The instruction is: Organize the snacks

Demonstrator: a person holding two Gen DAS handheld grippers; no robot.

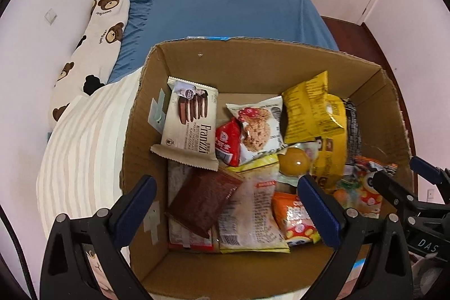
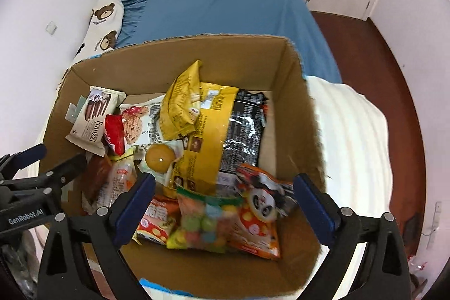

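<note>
Both grippers hang over the cardboard box (image 1: 253, 66), pointing steeply down into it; the box sits on a striped blanket (image 1: 84, 148) on the bed with the blue sheet (image 1: 225, 7). Left side first: the left gripper (image 1: 227, 210) stands wide, nothing between its pads; below it lie a brown wrapper (image 1: 202, 198) and a clear packet (image 1: 250, 212), and further in the cream biscuit pack (image 1: 191, 125) leans near the box's left wall. Moving across: a red sachet (image 1: 229, 141), a cookie packet (image 1: 258, 125), a round yellow ball (image 1: 294, 160), then the big yellow bag (image 2: 208, 131). Over on the right, the right gripper (image 2: 225, 204) is spread wide too, gripping nothing; the bag of coloured candies (image 2: 202, 221) lies right under it between the pads, loose on the pile, with the orange panda packet (image 2: 258, 212) just beside it.
</note>
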